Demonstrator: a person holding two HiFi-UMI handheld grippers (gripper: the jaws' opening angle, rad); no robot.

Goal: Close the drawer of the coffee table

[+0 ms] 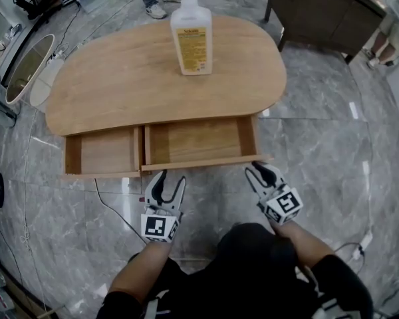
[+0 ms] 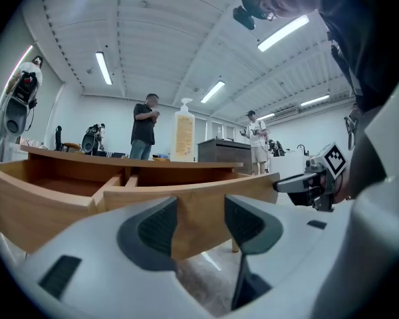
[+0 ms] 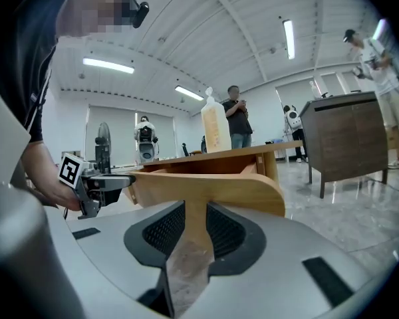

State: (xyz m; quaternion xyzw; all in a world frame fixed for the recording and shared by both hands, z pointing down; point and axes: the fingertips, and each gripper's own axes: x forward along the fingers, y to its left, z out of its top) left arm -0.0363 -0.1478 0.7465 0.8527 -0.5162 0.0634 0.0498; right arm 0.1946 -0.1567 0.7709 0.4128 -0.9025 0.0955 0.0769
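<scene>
Bench (image 1: 120, 78): a low wooden coffee table with a rounded top, standing on a grey marble floor (image 1: 319, 151).
Pump bottle (image 1: 191, 35): upright on the bench top, near its far edge.
Wide drawer (image 1: 199, 163): pulled out of the bench's near side and empty. Its front panel faces the person.
Narrow drawer (image 1: 103, 153): just beside the wide drawer, on the left in the head view. It is pulled out about as far and is also empty.
Left tool (image 1: 168, 178): level with the wide drawer's front panel, near that panel's left end. Its jaws are spread with nothing between the pads, and the left gripper view shows the panel close ahead of the tips.
Right tool (image 1: 258, 169): at the right end of the same front panel. Its jaws stand a narrow gap apart and pinch nothing, and the right gripper view shows the panel's rounded end just beyond the tips.
Contact: no view shows whether either tool touches the panel.
Dark cabinet (image 1: 326, 12): on legs, well beyond the bench to the right.
Bystander (image 1: 156, 8): legs and shoes, standing past the bench's far edge.
</scene>
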